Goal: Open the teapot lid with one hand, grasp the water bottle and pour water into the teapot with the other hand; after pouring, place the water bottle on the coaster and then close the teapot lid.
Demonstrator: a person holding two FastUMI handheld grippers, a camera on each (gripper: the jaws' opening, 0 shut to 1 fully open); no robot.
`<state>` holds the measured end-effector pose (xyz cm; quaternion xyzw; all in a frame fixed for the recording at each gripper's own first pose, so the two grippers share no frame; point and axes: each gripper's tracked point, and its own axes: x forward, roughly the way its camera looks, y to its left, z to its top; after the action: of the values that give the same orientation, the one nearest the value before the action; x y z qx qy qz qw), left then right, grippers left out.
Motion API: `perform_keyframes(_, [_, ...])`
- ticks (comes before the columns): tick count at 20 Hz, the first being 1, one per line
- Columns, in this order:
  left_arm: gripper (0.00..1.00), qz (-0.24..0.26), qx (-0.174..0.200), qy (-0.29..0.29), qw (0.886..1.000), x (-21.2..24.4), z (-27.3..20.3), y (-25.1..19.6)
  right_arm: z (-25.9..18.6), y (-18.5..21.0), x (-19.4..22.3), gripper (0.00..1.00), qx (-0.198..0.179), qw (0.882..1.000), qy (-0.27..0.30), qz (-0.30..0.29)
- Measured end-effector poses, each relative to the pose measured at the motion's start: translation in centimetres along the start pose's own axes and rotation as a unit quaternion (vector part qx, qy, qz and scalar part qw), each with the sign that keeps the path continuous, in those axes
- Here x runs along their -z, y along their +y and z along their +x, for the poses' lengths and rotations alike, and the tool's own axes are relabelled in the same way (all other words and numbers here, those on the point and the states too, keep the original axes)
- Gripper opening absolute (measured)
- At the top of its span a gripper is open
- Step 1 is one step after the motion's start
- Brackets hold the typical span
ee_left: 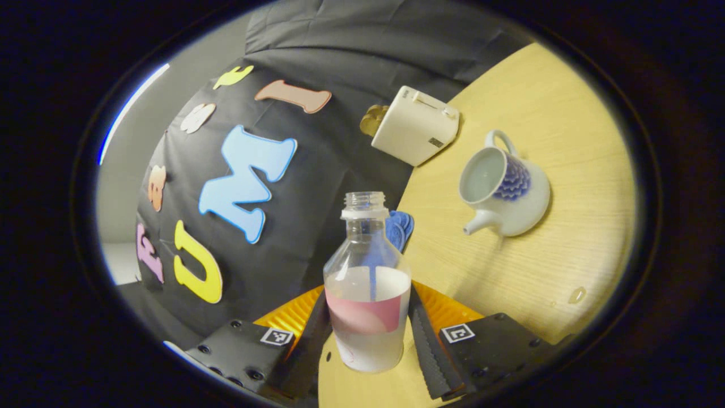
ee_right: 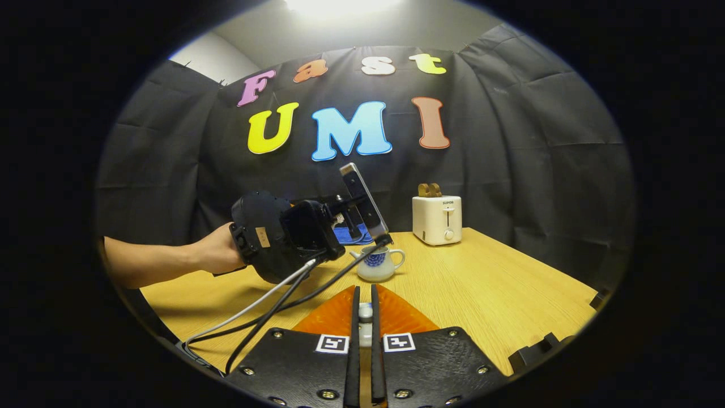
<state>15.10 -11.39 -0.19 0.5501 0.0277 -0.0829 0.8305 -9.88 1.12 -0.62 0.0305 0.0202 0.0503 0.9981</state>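
Bottle (ee_left: 367, 294) is pinched by the left gripper (ee_left: 368, 340), uncapped, just beside the lidless teapot (ee_left: 510, 192). Right gripper (ee_right: 365, 317) is pressed nearly together on something small, probably the lid (ee_right: 366, 312).

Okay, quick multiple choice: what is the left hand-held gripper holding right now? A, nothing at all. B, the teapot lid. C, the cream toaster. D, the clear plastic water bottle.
D: in the left gripper view, the left hand-held gripper has a finger on each side of the uncapped clear plastic water bottle, lifted away from the open white-and-blue ceramic teapot on the wooden table.

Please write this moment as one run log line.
left gripper: shut on water bottle, raised | right gripper: shut on lid knob | teapot: open
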Motion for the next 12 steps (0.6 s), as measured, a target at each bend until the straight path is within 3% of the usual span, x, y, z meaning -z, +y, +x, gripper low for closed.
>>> perform_keyframes(12, [0.86,0.149,0.029,-0.007,0.988,-2.2,0.3,-2.3,-0.2,-0.7,0.7,0.07,0.002,1.000,0.000,0.013])
